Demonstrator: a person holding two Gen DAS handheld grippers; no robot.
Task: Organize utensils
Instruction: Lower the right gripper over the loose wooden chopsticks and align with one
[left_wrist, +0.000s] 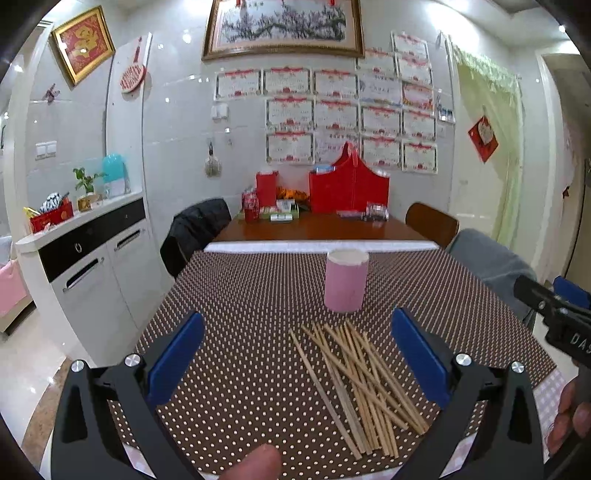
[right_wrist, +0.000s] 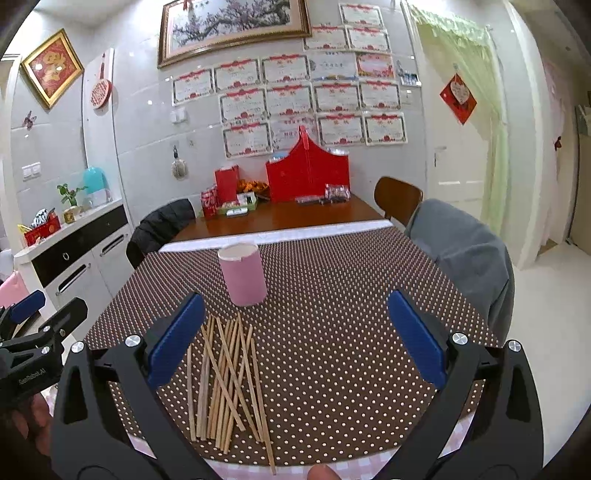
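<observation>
Several wooden chopsticks (left_wrist: 364, 387) lie in a loose pile on the brown dotted tablecloth (left_wrist: 251, 332); they also show in the right wrist view (right_wrist: 225, 376). A pink cylindrical holder (left_wrist: 346, 280) stands upright just behind the pile, also in the right wrist view (right_wrist: 243, 275). My left gripper (left_wrist: 297, 354) is open and empty above the near table edge, the pile lying toward its right finger. My right gripper (right_wrist: 295, 336) is open and empty, the pile lying by its left finger. Each gripper shows at the edge of the other's view.
Beyond the cloth, the wooden table (left_wrist: 317, 227) holds red boxes (left_wrist: 349, 188) and small items. Chairs with a black jacket (left_wrist: 195, 229) on the left and a grey garment (right_wrist: 465, 254) on the right flank the table. A white cabinet (left_wrist: 88, 266) stands at the left.
</observation>
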